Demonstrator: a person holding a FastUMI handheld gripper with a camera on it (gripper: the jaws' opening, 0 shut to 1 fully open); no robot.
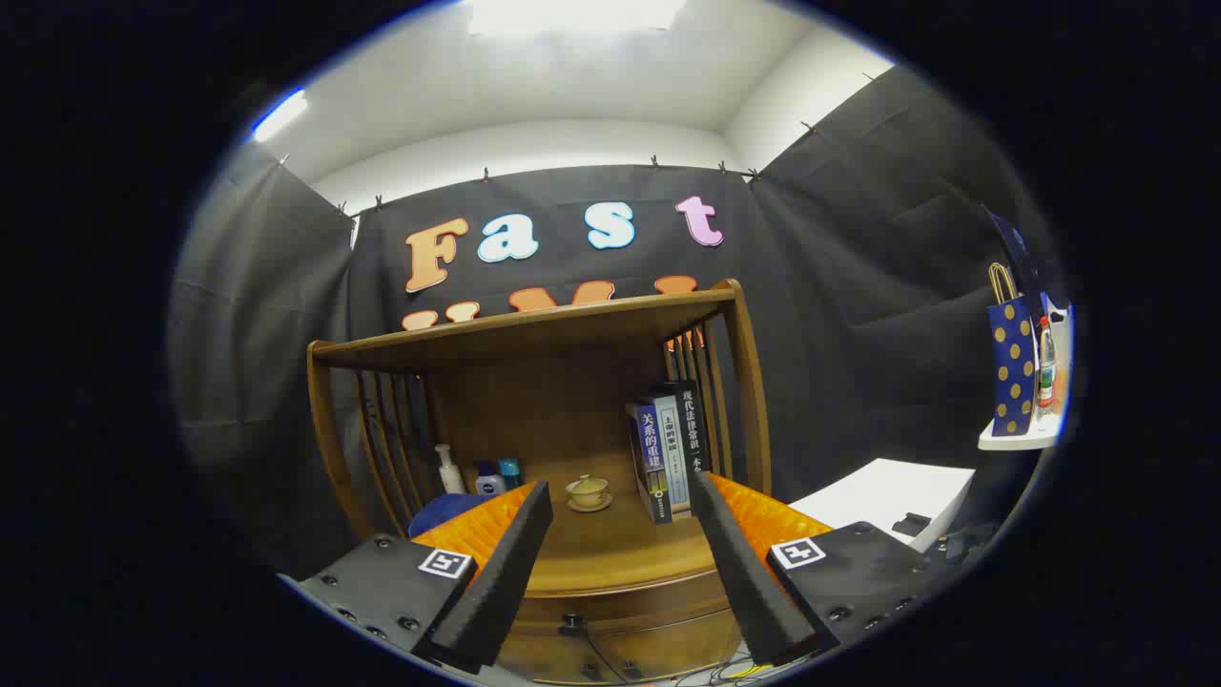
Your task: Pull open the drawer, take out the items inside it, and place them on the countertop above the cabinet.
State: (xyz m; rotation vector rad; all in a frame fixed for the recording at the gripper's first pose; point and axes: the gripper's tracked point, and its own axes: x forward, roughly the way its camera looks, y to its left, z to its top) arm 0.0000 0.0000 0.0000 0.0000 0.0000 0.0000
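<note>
Facing the cabinet (572,611), your gripper (620,496) jaws spread wide and empty, closed drawer (610,625) near and below the fingers, countertop (610,553) between them, teacup (589,491) and books (668,458) farther back.

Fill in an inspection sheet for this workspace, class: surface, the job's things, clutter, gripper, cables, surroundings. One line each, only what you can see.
Surface: wooden countertop of the cabinet, under a wooden shelf top with slatted sides.
Job's things: drawer below the countertop, shut; its contents are hidden.
Clutter: lidded cup on a saucer, upright books, pump bottle and small containers, a blue item behind one finger.
Gripper: gripper open, holding nothing, fingers above the countertop's front edge.
Cables: thin wires low beside the drawer front.
Surroundings: white box, dotted gift bag and a bottle on a white ledge.
</note>
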